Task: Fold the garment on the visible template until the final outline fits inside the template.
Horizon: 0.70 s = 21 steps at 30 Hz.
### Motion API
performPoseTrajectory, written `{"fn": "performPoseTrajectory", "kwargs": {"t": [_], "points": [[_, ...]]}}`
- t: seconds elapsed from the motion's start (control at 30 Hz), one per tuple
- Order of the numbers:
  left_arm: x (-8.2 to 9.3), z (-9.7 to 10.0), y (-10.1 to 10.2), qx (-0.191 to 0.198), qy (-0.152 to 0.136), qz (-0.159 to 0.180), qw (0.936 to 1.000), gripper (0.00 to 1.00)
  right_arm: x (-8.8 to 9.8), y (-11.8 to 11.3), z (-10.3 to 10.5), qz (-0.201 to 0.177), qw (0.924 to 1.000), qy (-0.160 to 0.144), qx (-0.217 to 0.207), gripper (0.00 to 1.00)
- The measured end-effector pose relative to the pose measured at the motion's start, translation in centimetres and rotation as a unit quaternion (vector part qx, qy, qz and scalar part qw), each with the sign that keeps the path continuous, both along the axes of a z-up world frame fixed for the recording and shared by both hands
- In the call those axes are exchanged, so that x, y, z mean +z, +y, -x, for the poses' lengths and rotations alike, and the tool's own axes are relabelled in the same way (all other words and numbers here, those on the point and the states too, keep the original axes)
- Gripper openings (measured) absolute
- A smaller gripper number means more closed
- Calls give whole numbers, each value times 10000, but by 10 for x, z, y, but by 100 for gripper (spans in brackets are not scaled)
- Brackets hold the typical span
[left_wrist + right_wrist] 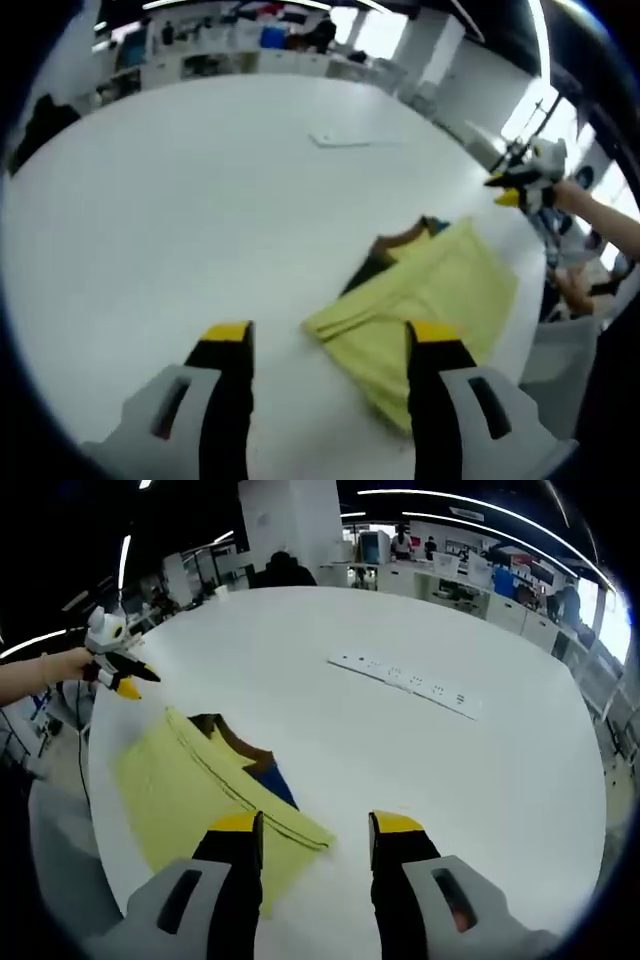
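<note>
I have the yellow garment (425,300) lying folded on the white table (180,190), close to the table's edge. In the left gripper view it sits at about four o'clock from the middle, its near corner reaching down between my own jaws. In the right gripper view the same cloth (195,795) lies at about eight o'clock. It is stacked in flat layers, which I read as several folds already made, so the outline is compact.

At the far end of the cloth something dark with brown and blue patches (405,238) pokes out from under the yellow layers. In the right gripper view it shows at about nine o'clock (245,755). I cannot tell whether this is the template or part of the garment; if it is the template, the cloth overhangs it rather than sitting inside it.

My left gripper (325,365) hangs over the near corner with its jaws parted and nothing between them. My right gripper (315,845) is likewise spread wide and empty, poised just above the folded edge. Each also appears in the other's view, held up off the cloth near the table edge (520,180) (115,660), I judge to leave the fabric undisturbed.

A white power strip (405,683) lies well apart from the cloth, toward one o'clock in the right gripper view. My next concern is whether the outline fits
</note>
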<state>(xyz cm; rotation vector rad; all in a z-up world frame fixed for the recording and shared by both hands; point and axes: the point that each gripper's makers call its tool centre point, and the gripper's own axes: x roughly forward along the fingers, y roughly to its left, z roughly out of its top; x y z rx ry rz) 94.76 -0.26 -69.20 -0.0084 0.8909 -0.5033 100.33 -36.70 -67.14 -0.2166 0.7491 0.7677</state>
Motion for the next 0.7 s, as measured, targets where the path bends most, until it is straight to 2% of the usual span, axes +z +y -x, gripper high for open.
{"fn": "performPoseTrajectory", "kwargs": {"t": [0.1,0.37,0.7], "points": [[5,11,3,-8,-112,-150,9998,80,10,1,12,-53,9999,-78,-36,56],[14,47,3,-116,-244,-274,9993,87,21,-5,46,-260,9995,-58,-192,64],[48,77,0,-51,-634,-193,9978,97,40,-17,77,-468,9975,-242,-472,74]]}}
